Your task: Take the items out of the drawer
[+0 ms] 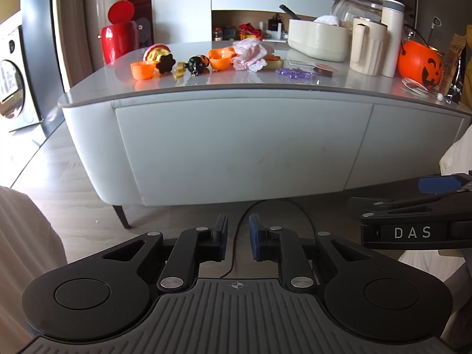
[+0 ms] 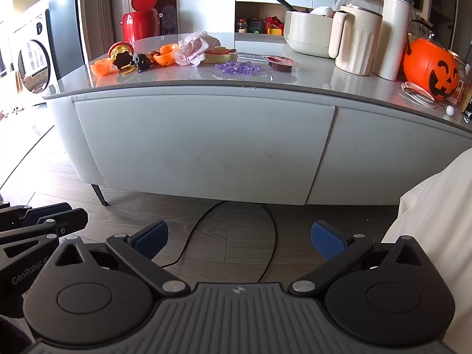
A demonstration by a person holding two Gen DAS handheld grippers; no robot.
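My left claw (image 1: 238, 237) hangs low over the wood floor, fingers nearly together with a thin gap, gripping nothing. My right claw (image 2: 239, 240) sits just beside it, spread wide and empty. Straight ahead is the pale table (image 2: 206, 84), and its drawer front (image 2: 206, 147) is flush and closed, well apart from both claws. On top, far left, orange toy pieces (image 2: 101, 67) cluster by a pink frilly cloth (image 2: 196, 47); purple beads (image 2: 237, 67) lie nearer the edge. Far right stands an orange pumpkin bucket (image 2: 429, 69) beside a cream jug (image 2: 357, 39). A black cable (image 2: 274, 233) loops across the floor.
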